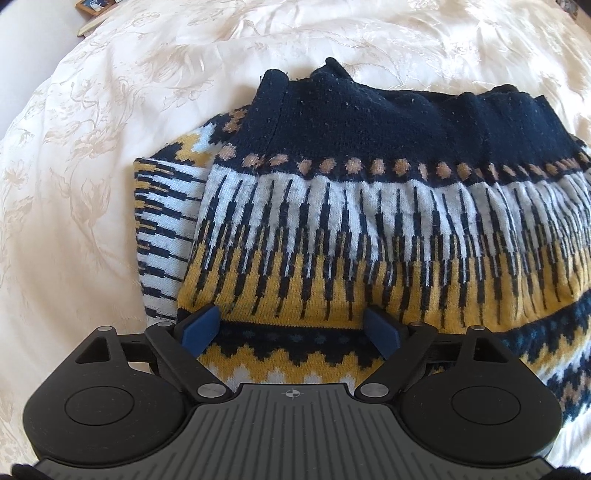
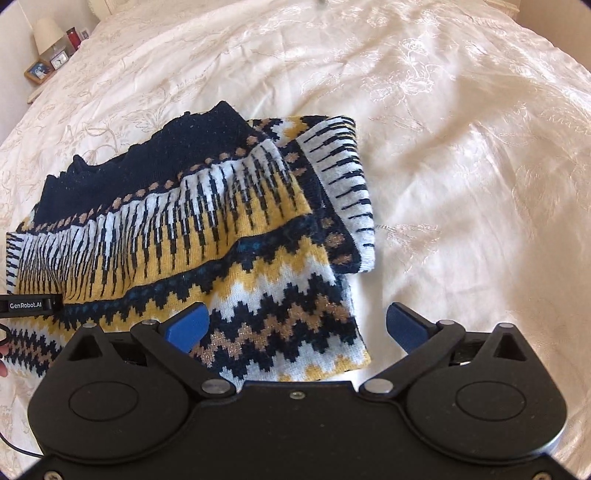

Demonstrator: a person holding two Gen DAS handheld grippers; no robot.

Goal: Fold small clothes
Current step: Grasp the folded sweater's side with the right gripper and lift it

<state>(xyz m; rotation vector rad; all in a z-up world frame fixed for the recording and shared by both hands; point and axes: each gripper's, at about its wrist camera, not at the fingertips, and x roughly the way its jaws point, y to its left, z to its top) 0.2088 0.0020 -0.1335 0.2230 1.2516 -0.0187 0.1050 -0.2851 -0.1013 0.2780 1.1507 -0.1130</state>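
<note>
A knitted sweater (image 1: 351,221) patterned in navy, yellow and white lies folded on a cream bedspread (image 1: 92,166). My left gripper (image 1: 290,328) is open just over the sweater's near edge, its blue pads spread with only flat knit between them. In the right wrist view the same sweater (image 2: 207,229) lies left of centre, a sleeve folded along its right side. My right gripper (image 2: 297,325) is open above the sweater's near right corner; its left pad (image 2: 188,325) hangs over the knit and its right pad (image 2: 406,326) over bare bedspread (image 2: 461,184). The left gripper's body (image 2: 29,304) shows at the left edge.
A bedside table with a lamp (image 2: 46,33), a small clock (image 2: 59,61) and a framed picture (image 2: 38,70) stands at the far left corner of the bed. Wide bare bedspread lies to the right of and beyond the sweater. A person's fingertip (image 2: 3,365) shows at the left edge.
</note>
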